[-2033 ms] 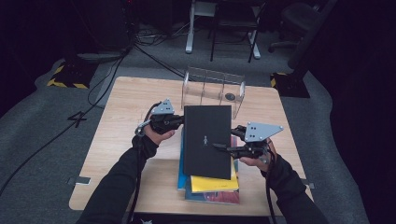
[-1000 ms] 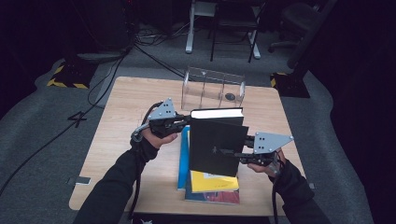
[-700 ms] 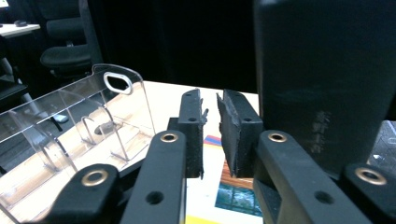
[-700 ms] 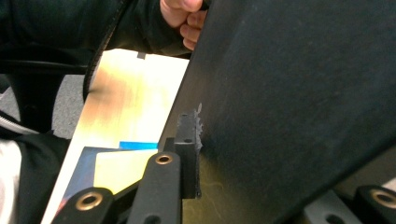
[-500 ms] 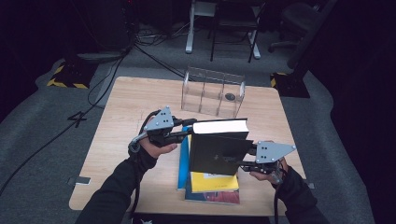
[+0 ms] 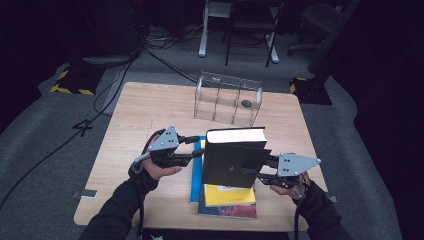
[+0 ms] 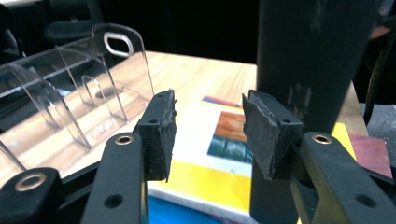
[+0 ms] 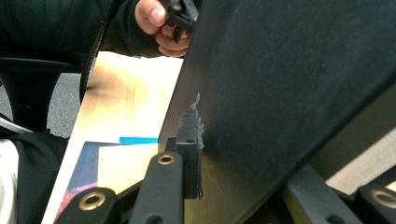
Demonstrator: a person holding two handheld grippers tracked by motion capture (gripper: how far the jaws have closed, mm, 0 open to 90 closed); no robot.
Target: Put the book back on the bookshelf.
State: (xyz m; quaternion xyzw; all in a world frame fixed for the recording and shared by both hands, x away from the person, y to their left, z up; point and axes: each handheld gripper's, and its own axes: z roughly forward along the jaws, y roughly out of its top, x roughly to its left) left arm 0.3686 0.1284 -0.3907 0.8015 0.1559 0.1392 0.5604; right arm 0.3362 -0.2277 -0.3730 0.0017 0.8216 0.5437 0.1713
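A thick black book (image 6: 235,160) stands upright on a stack of books (image 6: 226,196), page edge up. My right gripper (image 6: 263,170) is shut on its right side. In the right gripper view one pad (image 8: 189,149) presses flat on the black cover (image 8: 289,84), and the other jaw is hidden behind the book. My left gripper (image 6: 199,147) sits at the book's left edge. Its jaws have just been opening. In the left gripper view nothing is between them (image 7: 208,116), and the black book (image 7: 308,70) rises just beside the right-hand jaw.
A clear acrylic divider rack (image 6: 227,100) stands at the back of the wooden table (image 6: 135,115). The stack under the black book has a yellow cover (image 7: 205,182) on top and a blue book (image 6: 196,172) sticking out on its left. Dark floor and cables surround the table.
The black book has tipped up from leaning to standing upright. The left gripper has let go of its left edge, opened and drawn back slightly. The right gripper keeps its hold.
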